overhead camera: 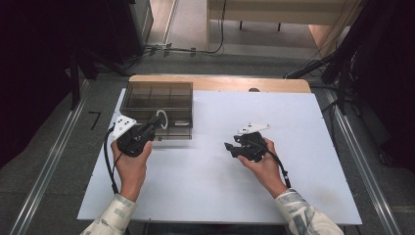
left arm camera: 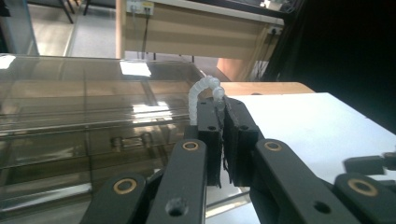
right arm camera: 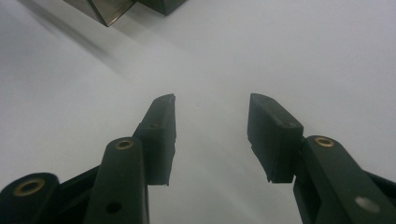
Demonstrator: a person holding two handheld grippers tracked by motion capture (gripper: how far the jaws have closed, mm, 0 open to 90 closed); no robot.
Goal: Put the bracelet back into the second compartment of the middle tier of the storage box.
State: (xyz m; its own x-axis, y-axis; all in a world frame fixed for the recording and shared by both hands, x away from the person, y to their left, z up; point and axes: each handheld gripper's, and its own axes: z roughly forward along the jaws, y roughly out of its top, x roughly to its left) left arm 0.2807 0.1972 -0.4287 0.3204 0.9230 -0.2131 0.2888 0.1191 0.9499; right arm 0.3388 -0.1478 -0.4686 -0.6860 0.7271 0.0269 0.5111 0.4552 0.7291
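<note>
High view: my left hand-held gripper [overhead camera: 155, 122] is pinching a curved white tube [left arm camera: 201, 92] beside the clear box [overhead camera: 156, 100], likely slipping, while my right hand-held gripper [overhead camera: 231, 146] is hanging open above the bench [overhead camera: 205, 186].

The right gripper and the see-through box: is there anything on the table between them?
No. In the high view, only bare white table lies between the right gripper and the clear box.

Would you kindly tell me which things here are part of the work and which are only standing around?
In use: left gripper, shut on a white beaded loop; clear compartment box; right gripper, open over the white table.

Standing around: floor cables; wooden bench.
</note>
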